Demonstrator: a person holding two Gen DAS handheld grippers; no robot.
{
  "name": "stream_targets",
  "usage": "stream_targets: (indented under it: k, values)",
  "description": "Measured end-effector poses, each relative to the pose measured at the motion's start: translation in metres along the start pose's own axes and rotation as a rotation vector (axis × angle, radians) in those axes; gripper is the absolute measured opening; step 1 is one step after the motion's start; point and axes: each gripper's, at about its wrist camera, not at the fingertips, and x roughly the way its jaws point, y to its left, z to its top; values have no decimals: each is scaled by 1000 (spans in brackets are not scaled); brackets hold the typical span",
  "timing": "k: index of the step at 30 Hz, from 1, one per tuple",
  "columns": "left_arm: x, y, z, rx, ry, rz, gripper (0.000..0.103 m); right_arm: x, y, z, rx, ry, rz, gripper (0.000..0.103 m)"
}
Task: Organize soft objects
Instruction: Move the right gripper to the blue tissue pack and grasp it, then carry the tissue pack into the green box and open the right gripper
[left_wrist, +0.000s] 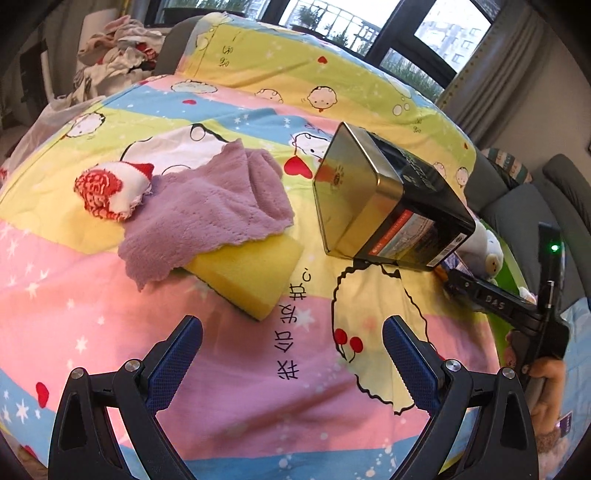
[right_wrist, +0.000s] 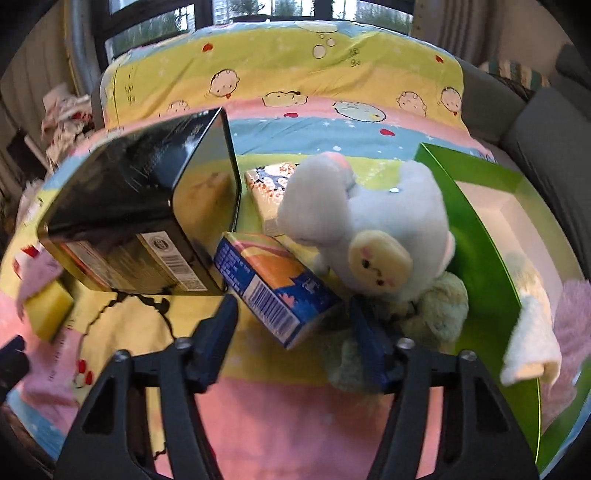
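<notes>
In the left wrist view a purple towel (left_wrist: 210, 206) lies rumpled on the bed, partly over a yellow sponge (left_wrist: 247, 277). A red and white pouch (left_wrist: 110, 192) rests at its left edge. My left gripper (left_wrist: 291, 328) is open just short of the sponge, with nothing between its fingers. In the right wrist view a pale blue plush toy (right_wrist: 376, 221) lies on a pale green fluffy cloth (right_wrist: 432, 310). My right gripper (right_wrist: 295, 310) stands open, with the corner of a blue and orange carton (right_wrist: 273, 291) between its fingers and its right finger over the green cloth.
A black and gold tin (left_wrist: 384, 199) lies on its side between the two groups. A green box (right_wrist: 491, 236) at the right holds a white towel (right_wrist: 532, 343) and a pink cloth (right_wrist: 572, 321). A patterned packet (right_wrist: 269, 195) lies behind the carton. A hand (left_wrist: 550, 373) holds the right tool.
</notes>
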Motion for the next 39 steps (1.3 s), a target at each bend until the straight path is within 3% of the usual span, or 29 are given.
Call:
stream_targets:
  k: [7,15,22,29,34,37,39]
  values:
    - [2,1,0,-4,17,-14,98,5,7,-3,-49,-1,-18,39]
    - [-3,0,0,1,19,-27,98,-29,12,-22,-30,-9,37,29]
    - [-4,-1,-1,3,33,-35,98,-50,40,-45,-88,-10,115,27]
    - [1,-11,-5,32,56,-45,98,-71,52,-67,-106,9,133,28]
    - [2,-22,-10,52,63,-71,98,-72,65,-76,-127,48,244,36]
    - [0,-28,-13,68,58,-97,98,-72,60,-74,-88,52,260,51]
    - [-2,-33,-14,78,53,-125,98,-75,47,-70,-29,48,300,66]
